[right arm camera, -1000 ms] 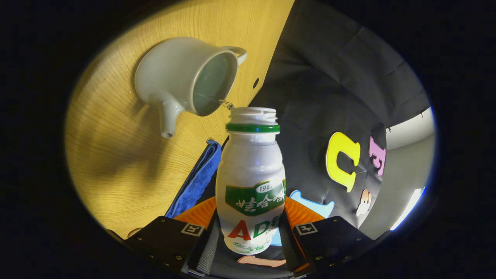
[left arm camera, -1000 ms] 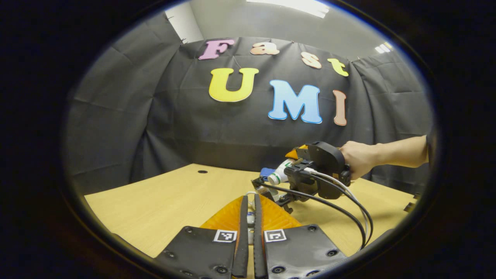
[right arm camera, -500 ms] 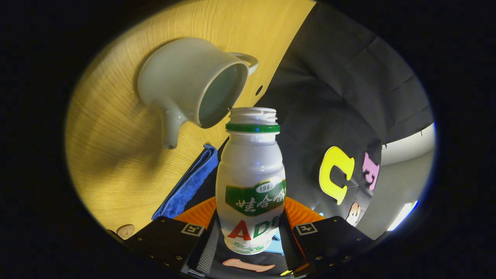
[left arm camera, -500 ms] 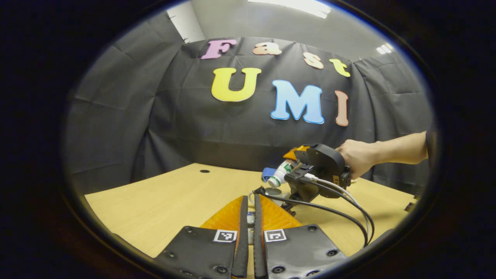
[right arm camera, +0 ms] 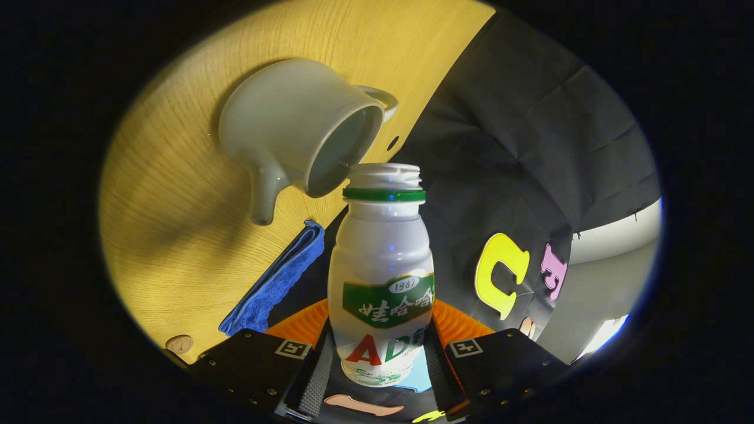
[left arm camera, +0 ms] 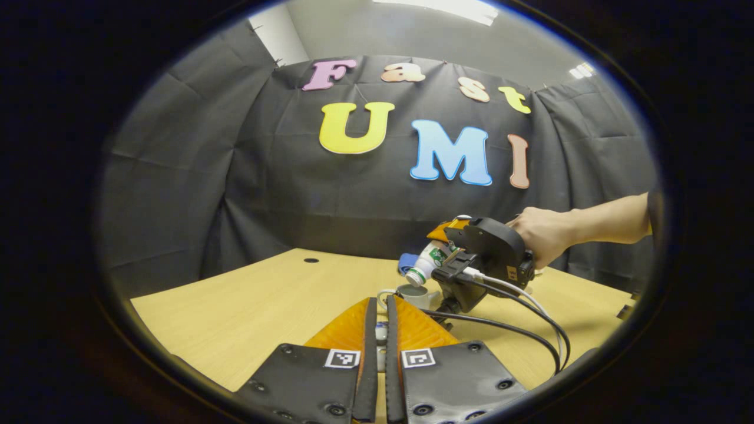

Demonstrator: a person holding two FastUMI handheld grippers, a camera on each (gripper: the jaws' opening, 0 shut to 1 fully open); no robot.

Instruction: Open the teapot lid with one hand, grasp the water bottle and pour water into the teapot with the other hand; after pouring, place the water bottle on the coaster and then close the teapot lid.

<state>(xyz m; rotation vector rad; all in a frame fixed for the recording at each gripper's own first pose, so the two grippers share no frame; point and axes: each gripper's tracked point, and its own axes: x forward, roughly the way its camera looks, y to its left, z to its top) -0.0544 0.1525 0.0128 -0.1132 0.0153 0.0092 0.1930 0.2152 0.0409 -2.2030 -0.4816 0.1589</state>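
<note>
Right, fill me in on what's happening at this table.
A person is pouring. The right gripper is clamped on a white plastic water bottle with a green neck ring, tipped so its open mouth sits by the rim of the lidless white ceramic teapot. The left gripper holds what looks like the small lid, fingers nearly together.

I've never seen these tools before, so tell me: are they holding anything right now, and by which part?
The right hand-held gripper grips the bottle by its lower body. The left hand-held gripper pinches something small and pale, likely the teapot lid.
</note>
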